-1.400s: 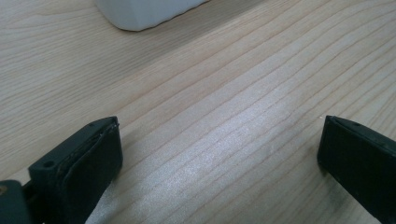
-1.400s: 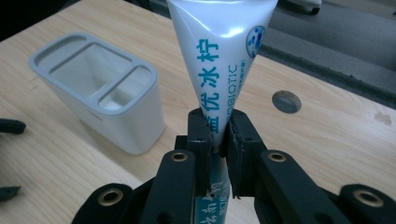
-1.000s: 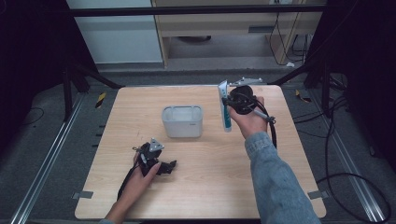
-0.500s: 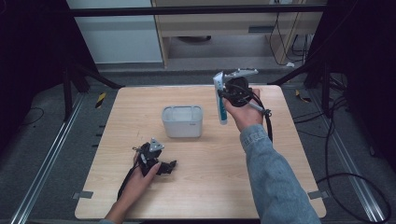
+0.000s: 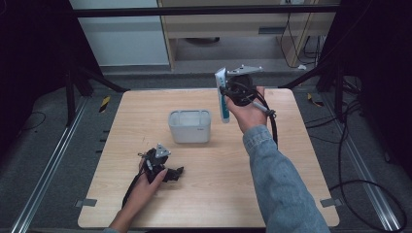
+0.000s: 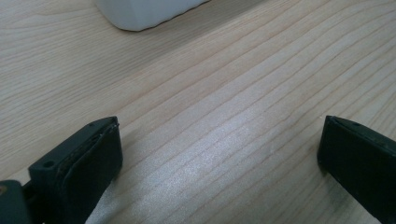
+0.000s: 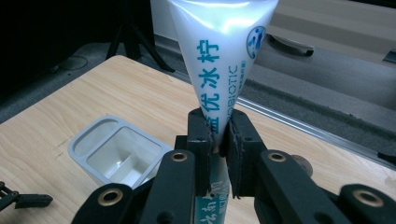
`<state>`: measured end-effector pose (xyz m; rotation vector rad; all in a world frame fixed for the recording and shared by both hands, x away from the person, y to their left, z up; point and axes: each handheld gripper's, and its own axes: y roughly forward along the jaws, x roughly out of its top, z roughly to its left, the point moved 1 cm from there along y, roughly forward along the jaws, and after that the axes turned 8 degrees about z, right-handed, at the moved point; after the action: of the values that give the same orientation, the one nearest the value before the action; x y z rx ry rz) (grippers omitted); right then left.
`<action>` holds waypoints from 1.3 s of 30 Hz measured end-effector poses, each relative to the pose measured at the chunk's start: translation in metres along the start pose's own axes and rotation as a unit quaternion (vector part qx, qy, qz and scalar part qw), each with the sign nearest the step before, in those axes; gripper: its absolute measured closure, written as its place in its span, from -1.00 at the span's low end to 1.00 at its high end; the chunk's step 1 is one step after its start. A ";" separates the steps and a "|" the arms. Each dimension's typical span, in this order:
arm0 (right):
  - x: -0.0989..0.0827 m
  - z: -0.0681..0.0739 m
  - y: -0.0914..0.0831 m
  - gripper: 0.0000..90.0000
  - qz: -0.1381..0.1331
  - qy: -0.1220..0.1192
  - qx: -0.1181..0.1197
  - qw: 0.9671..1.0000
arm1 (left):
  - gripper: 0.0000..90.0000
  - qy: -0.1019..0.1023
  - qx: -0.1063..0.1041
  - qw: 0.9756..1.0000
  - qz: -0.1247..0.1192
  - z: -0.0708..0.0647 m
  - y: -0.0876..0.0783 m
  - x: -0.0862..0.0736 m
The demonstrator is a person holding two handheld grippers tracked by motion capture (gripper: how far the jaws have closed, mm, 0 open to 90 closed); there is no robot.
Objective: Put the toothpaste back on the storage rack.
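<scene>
Tube: white toothpaste tube (image 5: 222, 95) with blue lettering, pinched in my right gripper (image 5: 228, 92) and held up in the air over the far right part of the bench (image 5: 272, 194); in the right gripper view the tube (image 7: 219, 60) stands upright, its narrow part clamped between my jaws and its wide flat end on top.
Right gripper: pressed together on the tube, my right hand (image 5: 248, 109) wrapped around the body, cable trailing down past my denim sleeve (image 5: 282, 184).
Left gripper: my left gripper (image 5: 163, 167) lies low on the near left part of the bench, jaws spread wide with bare wood between them, pinching nothing.
Container: a white plastic bin (image 5: 190, 126) sits on the bench near the middle, just left of the tube and below it; in the right gripper view the bin (image 7: 116, 151) shows an inner divider.
In the way: open air lies between the tube and the bin.
Surroundings: grey floor, metal rails and dark stand legs around the bench, a cabinet behind it.
</scene>
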<state>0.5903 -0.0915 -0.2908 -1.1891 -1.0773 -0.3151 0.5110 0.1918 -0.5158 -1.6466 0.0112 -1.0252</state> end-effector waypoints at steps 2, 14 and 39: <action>0.001 0.001 0.000 0.80 -0.002 0.000 0.002 1.000 | -1.00 0.000 0.000 1.000 0.000 0.000 0.000 0.000; 0.024 0.014 -0.004 0.79 -0.019 -0.012 0.007 1.000 | -1.00 0.000 0.000 1.000 0.000 0.000 0.000 0.000; 0.042 0.031 0.005 0.79 -0.048 -0.020 0.007 0.999 | -1.00 0.000 0.000 1.000 0.000 0.000 0.000 0.000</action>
<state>0.5987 -0.0493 -0.2601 -1.1369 -1.1717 -0.3577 0.5111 0.1918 -0.5158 -1.6472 0.0113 -1.0257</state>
